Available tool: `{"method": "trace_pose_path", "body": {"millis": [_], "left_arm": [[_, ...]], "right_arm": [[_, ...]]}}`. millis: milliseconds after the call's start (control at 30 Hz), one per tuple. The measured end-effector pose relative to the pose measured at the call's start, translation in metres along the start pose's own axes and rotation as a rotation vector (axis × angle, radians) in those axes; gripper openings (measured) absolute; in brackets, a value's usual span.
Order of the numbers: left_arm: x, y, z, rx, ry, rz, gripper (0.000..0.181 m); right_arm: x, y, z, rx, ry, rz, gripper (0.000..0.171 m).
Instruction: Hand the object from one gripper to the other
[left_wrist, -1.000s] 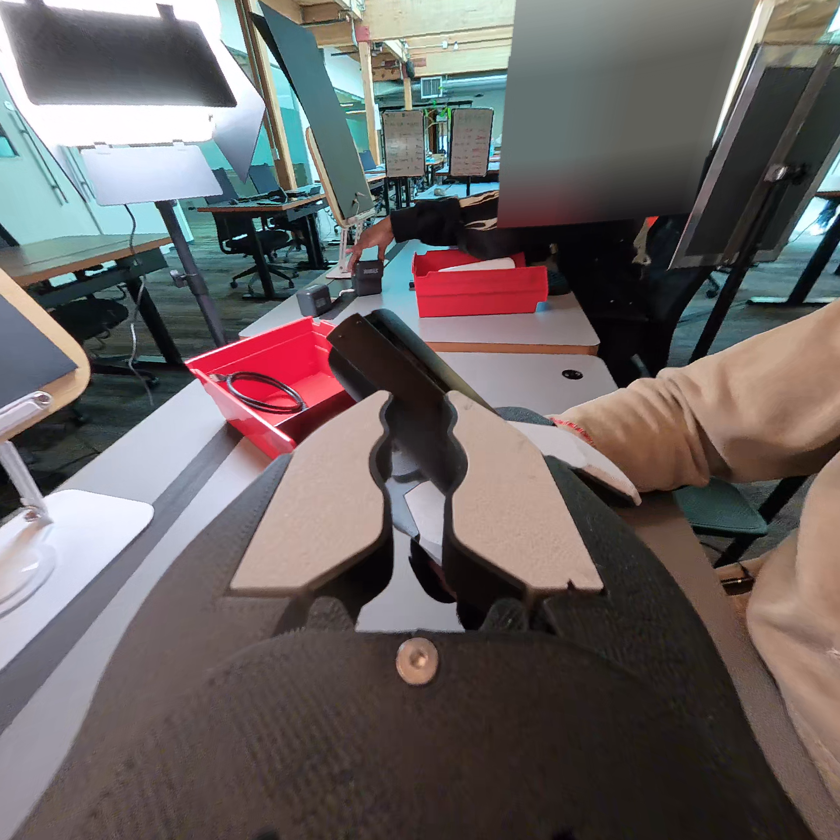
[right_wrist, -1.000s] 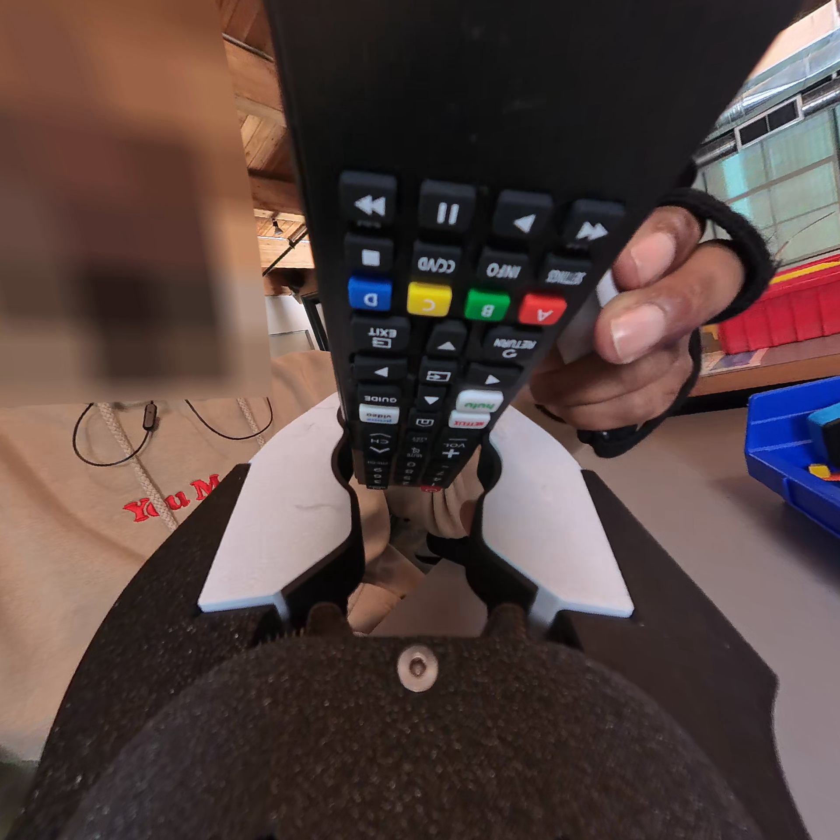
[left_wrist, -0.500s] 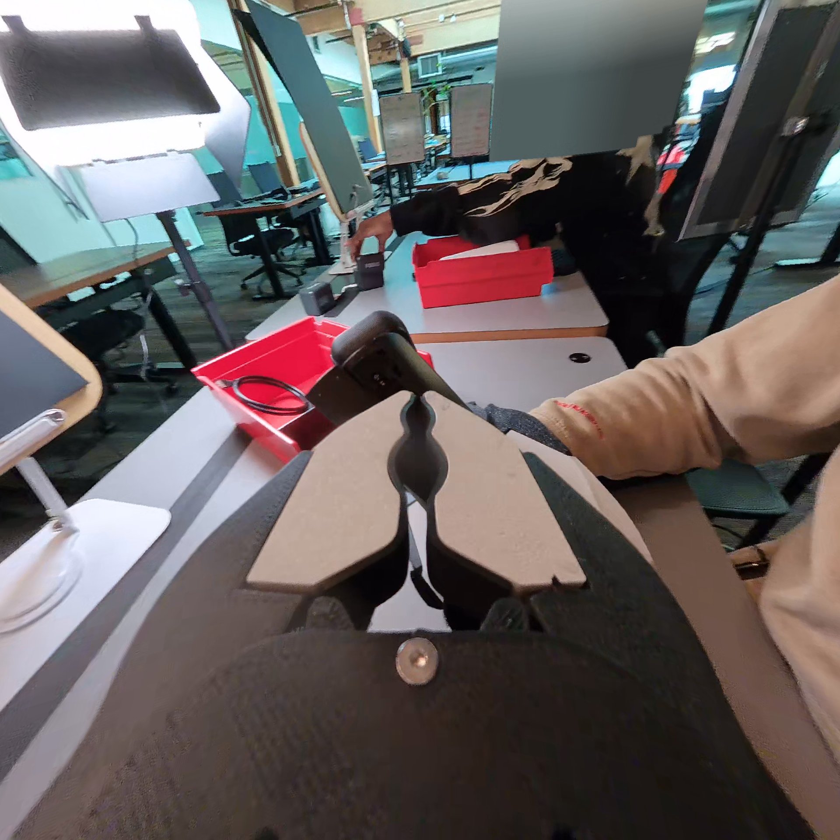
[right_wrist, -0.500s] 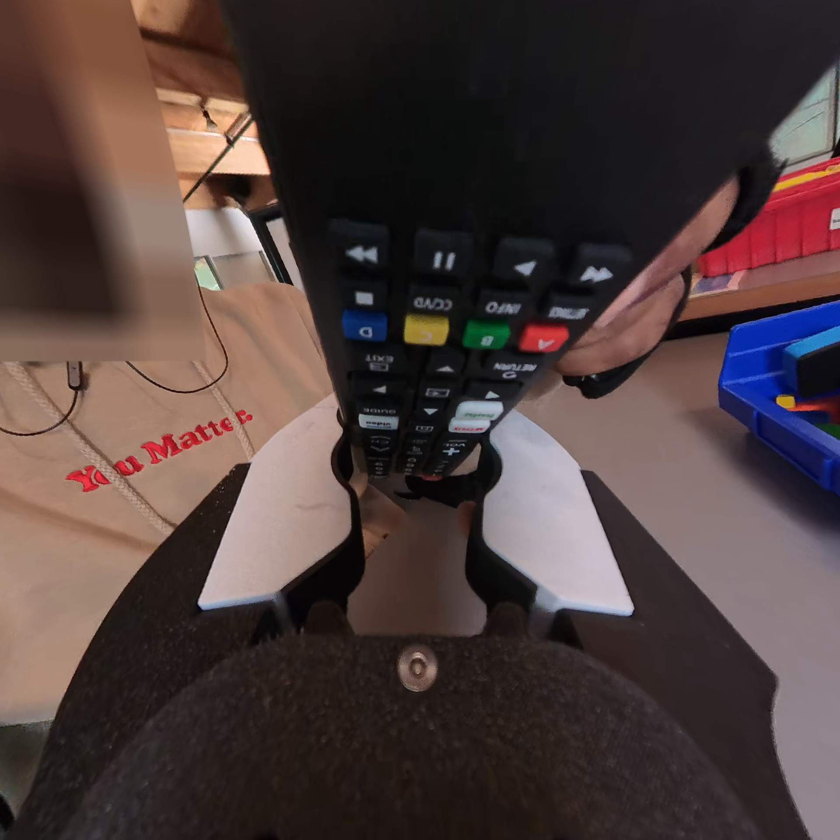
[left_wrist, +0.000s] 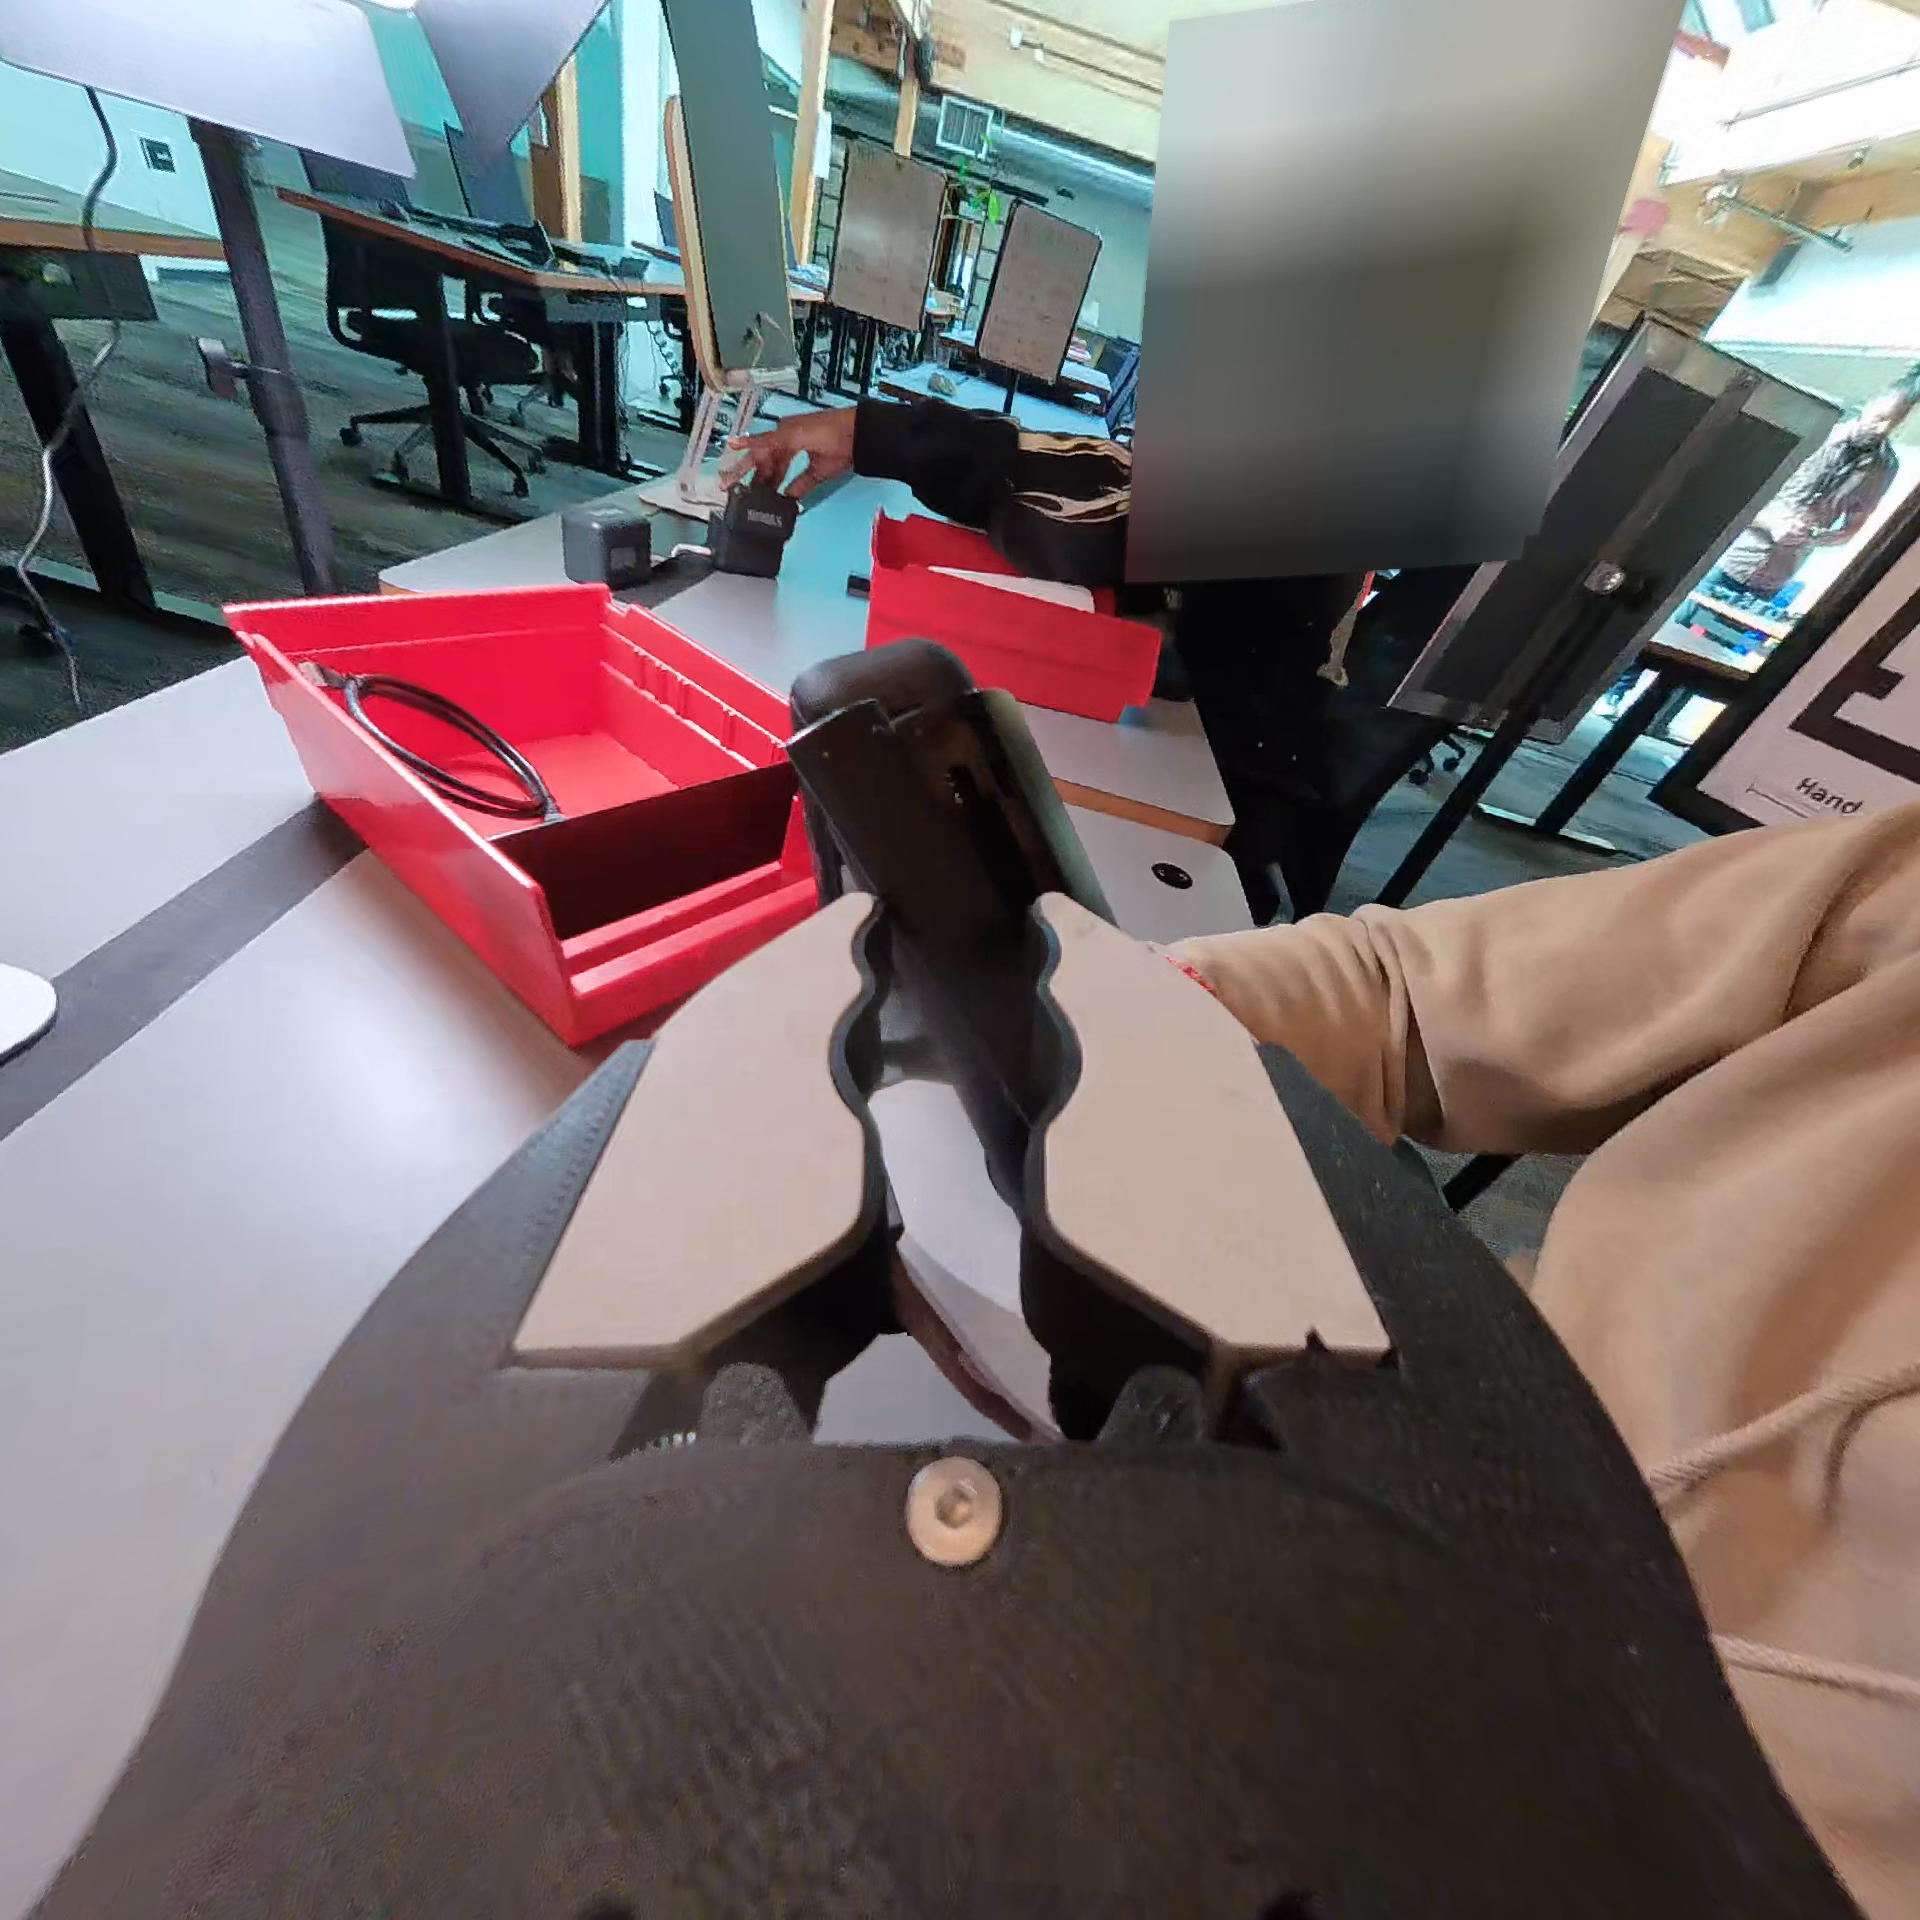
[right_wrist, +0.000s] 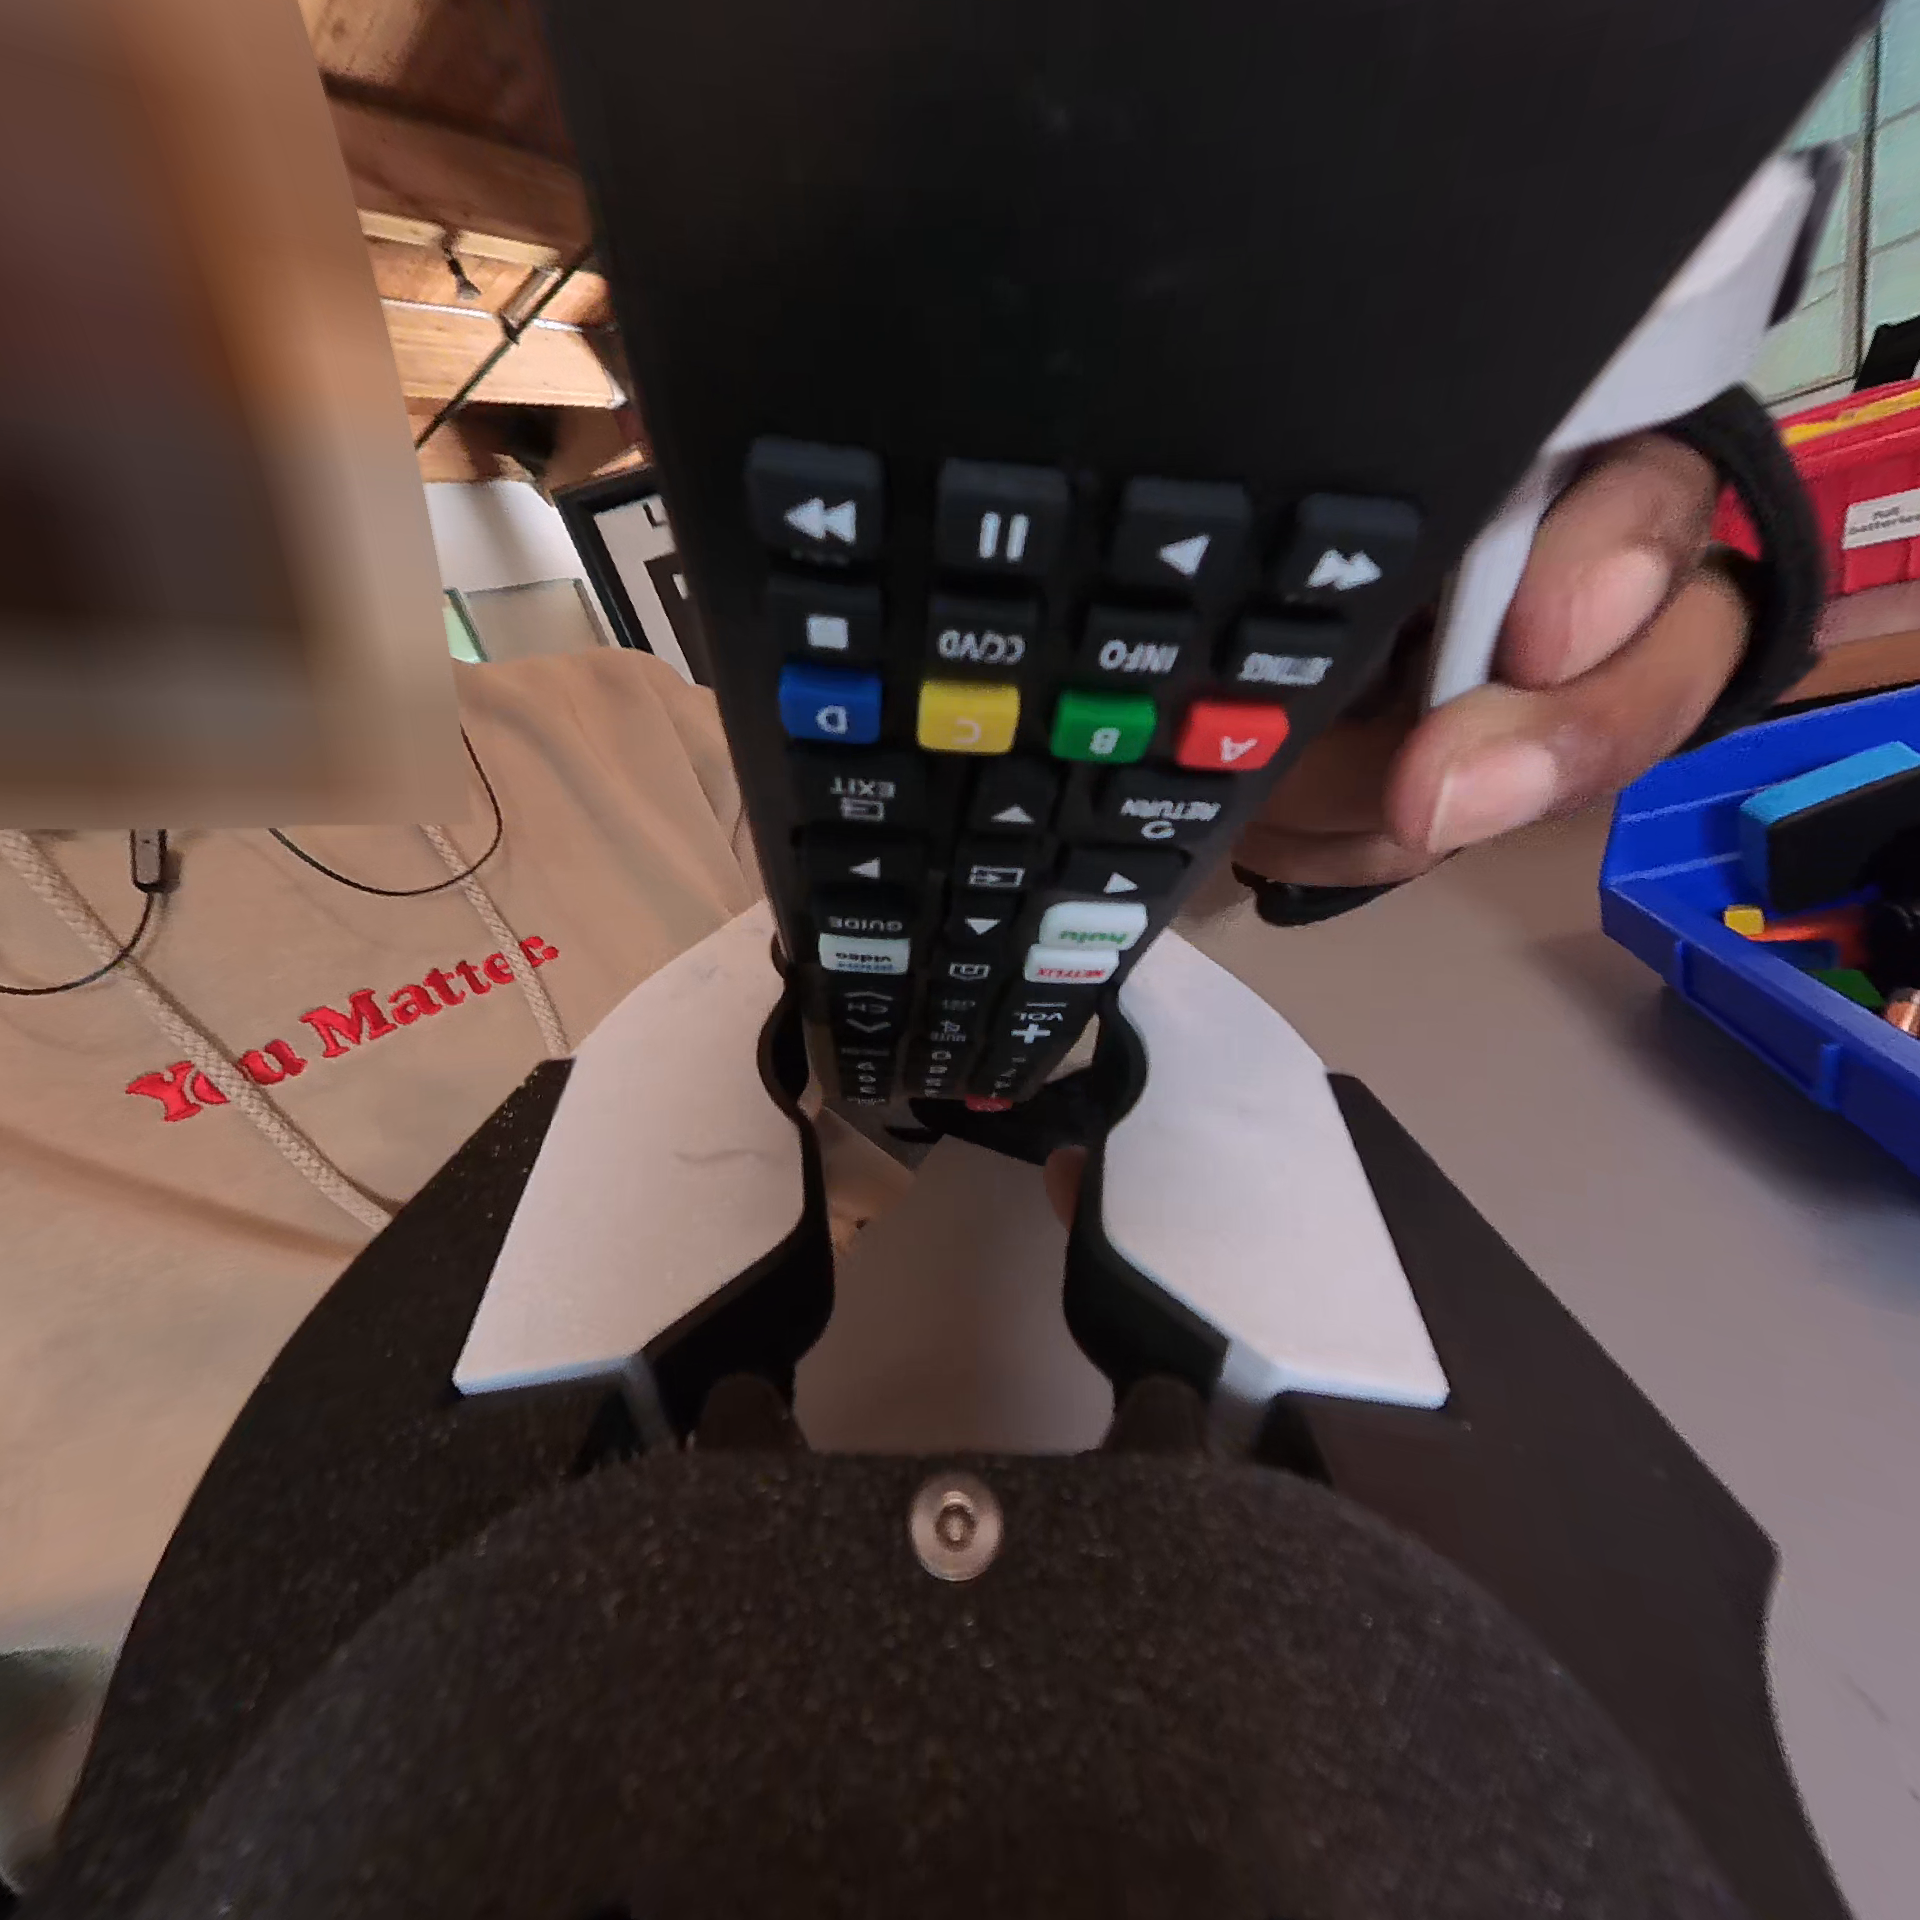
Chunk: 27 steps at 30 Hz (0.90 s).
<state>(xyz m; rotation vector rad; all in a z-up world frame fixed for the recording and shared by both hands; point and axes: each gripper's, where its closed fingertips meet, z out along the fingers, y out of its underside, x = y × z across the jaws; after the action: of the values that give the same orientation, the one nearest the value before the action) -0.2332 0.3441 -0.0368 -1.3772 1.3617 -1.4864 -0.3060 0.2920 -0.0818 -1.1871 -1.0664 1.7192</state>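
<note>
Black remote (right_wrist: 1039, 727) held off the worktop (left_wrist: 208, 1143) by both claws at once: right claw (right_wrist: 951, 1049) pinches its button end, left claw (left_wrist: 951, 956) grips the far end. Red bin (left_wrist: 540, 790) beyond.

A coiled black cable (left_wrist: 447, 743) lies in the open red plastic bin (left_wrist: 416, 831) on the grey table (left_wrist: 208, 1143), left of the black remote control (left_wrist: 935, 831).
</note>
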Motion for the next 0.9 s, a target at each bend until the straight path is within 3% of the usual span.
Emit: {"method": "trace_pose_path", "body": {"millis": [100,167,300,633,767,900], "left_arm": [[-0.001,-0.002,-0.001,0.012,-0.024,0.065,0.022],[0.008,-0.009,-0.004,0.049,-0.009,0.143,0.007],[0.009,0.001,0.000,-0.019,-0.033,0.202,0.010],[0.020,-0.019,-0.003,0.117,0.083,0.009,0.003],[0.008,-0.012,-0.003,0.075,0.021,0.023,0.003],[0.010,-0.005,0.004,0.049,0.062,-0.037,0.003]], "right_arm": [[0.004,0.004,-0.002,-0.017,0.019,0.000,0.053],[0.005,0.007,-0.003,-0.026,0.005,0.026,0.053],[0.004,0.013,0.000,-0.032,-0.019,0.042,0.053],[0.006,-0.001,-0.007,0.034,0.021,-0.008,0.053],[0.018,-0.002,-0.012,0.045,0.091,-0.033,0.053],[0.020,-0.001,-0.010,0.040,0.114,-0.056,0.053]]}}
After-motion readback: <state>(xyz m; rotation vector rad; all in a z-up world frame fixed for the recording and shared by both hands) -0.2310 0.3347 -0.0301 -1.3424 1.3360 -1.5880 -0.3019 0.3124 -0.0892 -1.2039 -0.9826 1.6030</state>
